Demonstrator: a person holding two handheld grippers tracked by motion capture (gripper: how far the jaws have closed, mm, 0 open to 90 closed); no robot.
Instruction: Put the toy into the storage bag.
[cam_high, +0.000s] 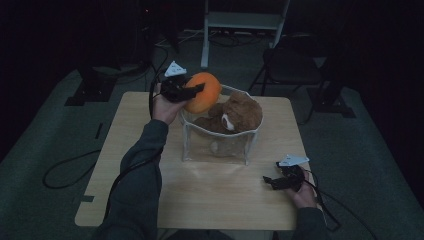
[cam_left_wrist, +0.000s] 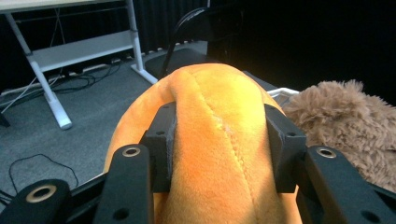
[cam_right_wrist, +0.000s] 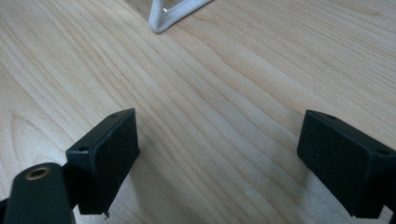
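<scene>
Orange plush going over the clear bag

The left gripper (cam_high: 192, 91) is pinching the orange plush toy (cam_high: 204, 92) above the clear bag's (cam_high: 186, 137) far-left rim, beside 1 brown teddy bear (cam_high: 240, 114) inside. The right gripper (cam_high: 274, 181) is lying open on the table (cam_high: 210, 195). The soft plush is risking catching the rim and tipping the unsteadied bag.

We note the orange plush toy (cam_left_wrist: 219, 154): short-pile fabric, soft, matt, w/ a stitched seam. Teddy bear (cam_left_wrist: 345, 121): brown, shaggy, longer-pile fur. Basket (cam_high: 220, 147): clear, see-through walls, pale rim; looks plastic, slightly glossy. Table (cam_right_wrist: 224, 93): light wood-grain top, smooth, satin sheen. Left gripper (cam_left_wrist: 219, 144) & right gripper (cam_right_wrist: 217, 158): black matt plastic, brass-coloured eyelets. Floor: grey carpet, rough.
</scene>
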